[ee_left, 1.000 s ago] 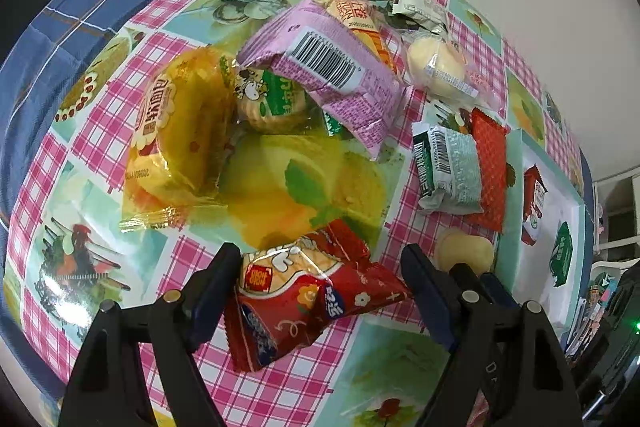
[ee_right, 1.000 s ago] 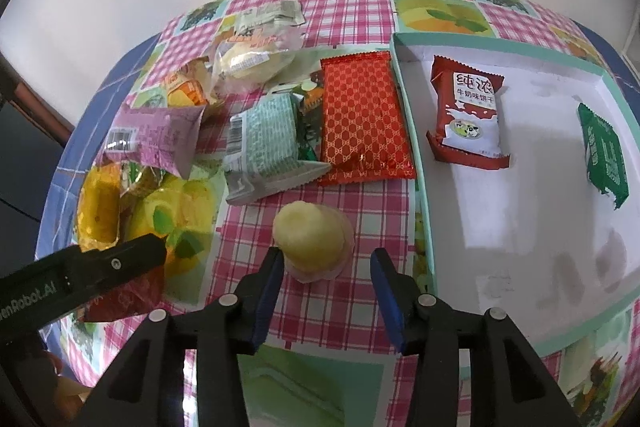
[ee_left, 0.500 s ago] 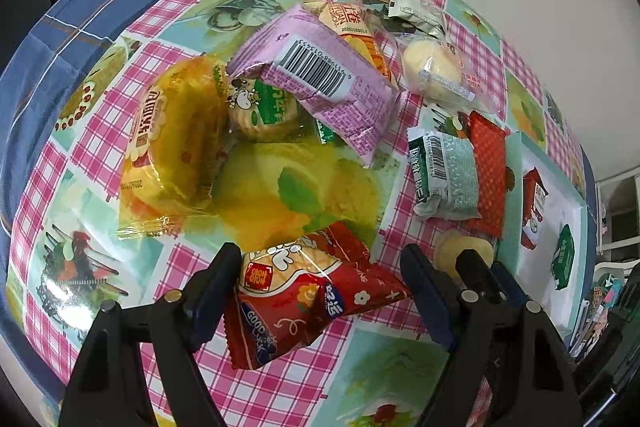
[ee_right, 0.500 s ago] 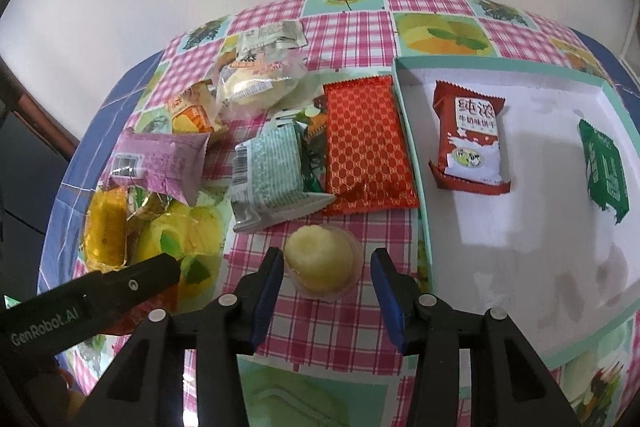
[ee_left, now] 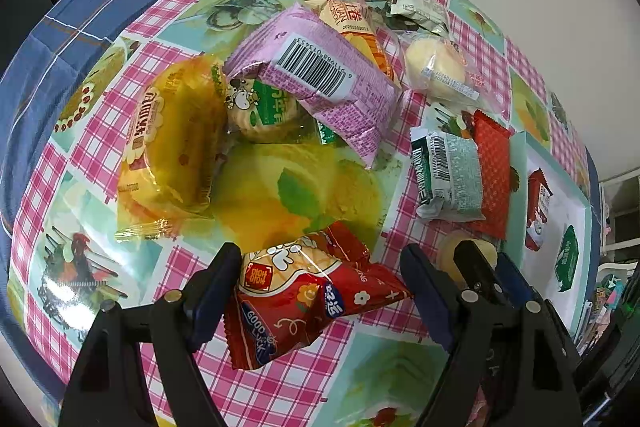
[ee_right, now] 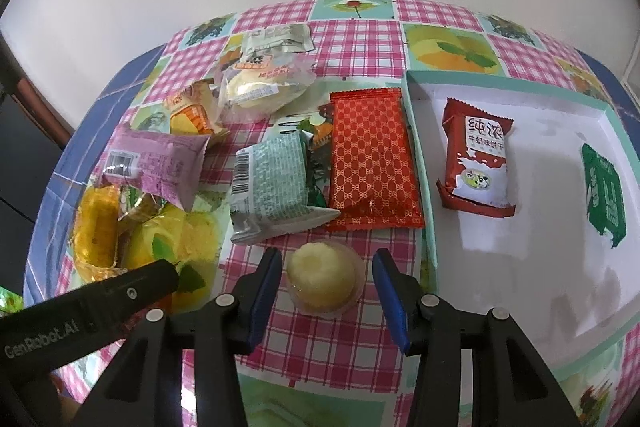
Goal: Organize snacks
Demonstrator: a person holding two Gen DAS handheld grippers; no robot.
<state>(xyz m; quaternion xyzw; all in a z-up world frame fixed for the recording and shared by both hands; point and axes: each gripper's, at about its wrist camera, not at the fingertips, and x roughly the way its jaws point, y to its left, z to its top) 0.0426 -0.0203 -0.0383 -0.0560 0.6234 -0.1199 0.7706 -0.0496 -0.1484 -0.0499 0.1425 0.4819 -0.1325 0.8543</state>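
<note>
Jaws apart — jelly cup (ee_right: 322, 278) between, untouched

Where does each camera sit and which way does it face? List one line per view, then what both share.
Left wrist: on the left gripper, looking steeply down past its fingers at the red snack packet between them.
Right wrist: on the right gripper, looking down at the jelly cup between its fingers, white tray to the right; the left gripper's finger intrudes lower left.
Shared: purple packet, red patterned packet, jelly cup.
</note>
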